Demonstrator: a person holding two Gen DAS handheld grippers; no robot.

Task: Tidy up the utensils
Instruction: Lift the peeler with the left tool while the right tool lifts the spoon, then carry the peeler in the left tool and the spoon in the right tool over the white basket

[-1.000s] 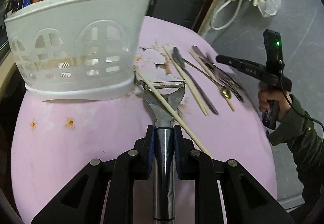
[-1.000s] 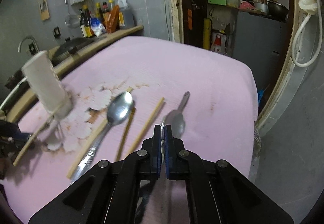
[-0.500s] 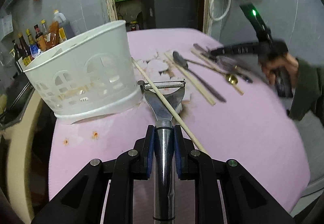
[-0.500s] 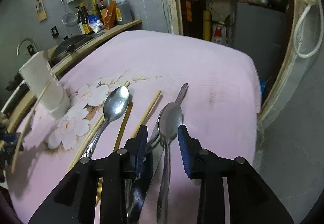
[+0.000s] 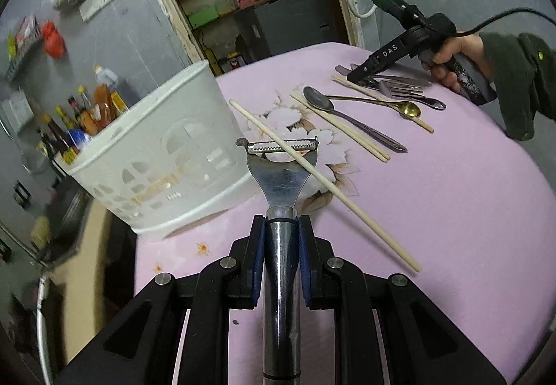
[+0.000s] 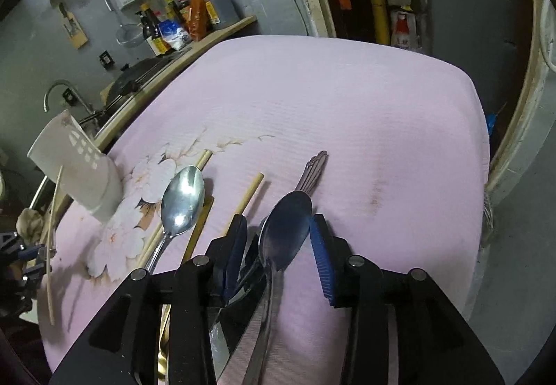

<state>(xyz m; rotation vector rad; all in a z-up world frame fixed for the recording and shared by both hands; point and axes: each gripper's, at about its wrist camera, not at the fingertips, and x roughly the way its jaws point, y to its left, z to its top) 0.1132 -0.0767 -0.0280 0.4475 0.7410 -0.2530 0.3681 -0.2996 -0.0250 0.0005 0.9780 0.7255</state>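
The left gripper [image 5: 281,256] pinches the round steel handle of a Y-shaped peeler [image 5: 282,169] between its blue pads, blade end pointing away toward twelve o'clock. A single chopstick [image 5: 323,181] lies slanted across the peeler's head, running from eleven o'clock down to four o'clock. Just beside the peeler at ten o'clock stands a white plastic utensil basket [image 5: 156,155] with arched cut-outs, on a pink flowered tablecloth [image 5: 451,211]. At one o'clock lie a large spoon [image 5: 318,99], a small gold spoon [image 5: 410,109], more chopsticks and a fork. The right gripper [image 6: 278,246] has its jaws spread, having just been opening; a dark spoon [image 6: 285,232] lies between the pads, its bowl close to the right pad, and whether they touch cannot be told. A silver spoon [image 6: 182,200] rests at ten o'clock of it beside chopsticks, and an ornate handle end [image 6: 314,169] shows at twelve o'clock. The basket sits well apart at nine o'clock.
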